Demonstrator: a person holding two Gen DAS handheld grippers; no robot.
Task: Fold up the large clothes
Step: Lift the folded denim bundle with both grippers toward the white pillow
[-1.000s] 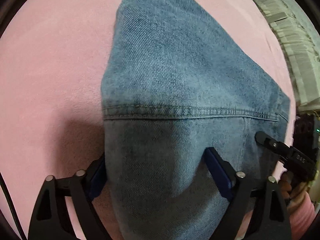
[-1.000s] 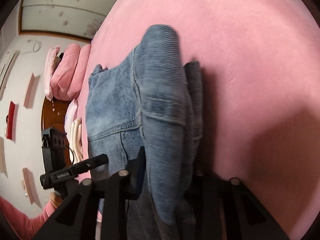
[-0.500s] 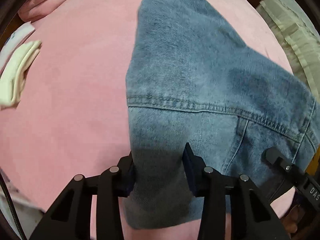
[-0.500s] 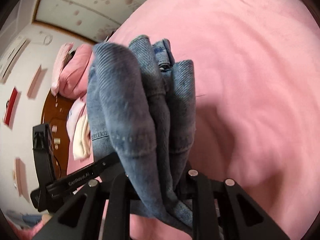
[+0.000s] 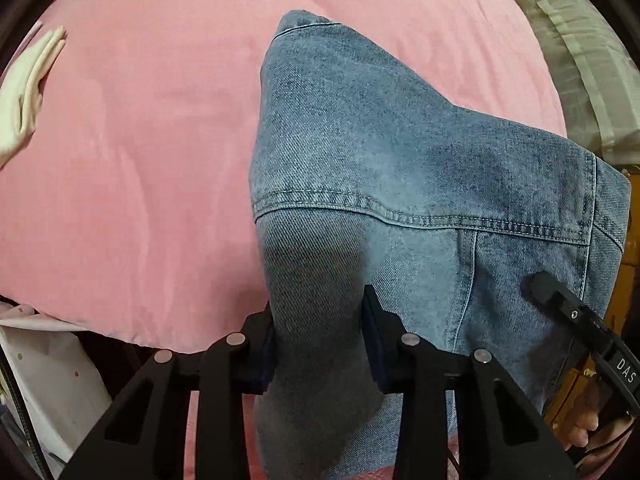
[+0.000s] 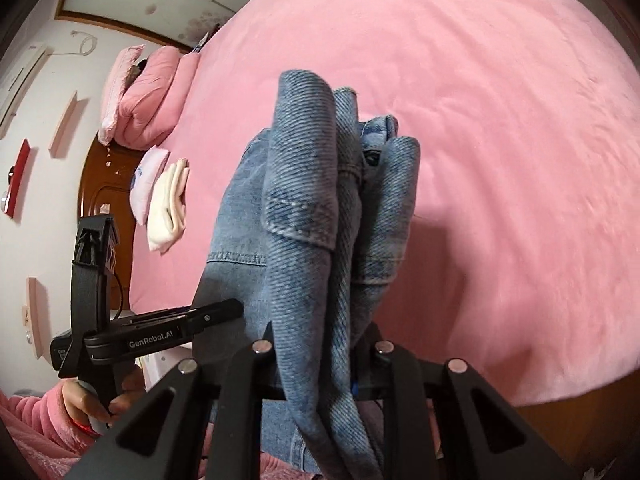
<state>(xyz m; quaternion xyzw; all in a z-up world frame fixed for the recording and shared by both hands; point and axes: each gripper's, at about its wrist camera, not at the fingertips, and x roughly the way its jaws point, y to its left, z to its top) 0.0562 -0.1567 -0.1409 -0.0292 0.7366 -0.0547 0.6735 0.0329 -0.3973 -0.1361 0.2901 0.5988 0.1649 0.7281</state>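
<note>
A blue denim garment [image 5: 400, 140] hangs lifted above the pink bed [image 5: 140, 140]. My left gripper [image 5: 318, 312] points straight down; its jaws are closing, and the pads press on a fold of the denim between them. In the right wrist view my right gripper [image 6: 320, 328] is shut on a thick bunch of denim [image 6: 304, 184] made of several layers. The right tool's finger [image 5: 560, 304] shows against the cloth at the lower right of the left wrist view. A hand in a pink sleeve holds the left tool [image 6: 160, 332] at the lower left of the right wrist view.
Folded cream and pale clothes [image 6: 168, 204] lie near the headboard [image 6: 100, 184], with pink pillows [image 6: 144, 96] behind them. The cream pile [image 5: 24, 92] also shows at the left edge. A pale curtain [image 5: 580, 40] hangs beyond the bed's right side. The bed's edge runs along the bottom [image 6: 560, 392].
The left jaws closed from wide apart onto a fold of denim. Both grippers rose and carried the garment up off the bed, so more of the pink cover shows.
</note>
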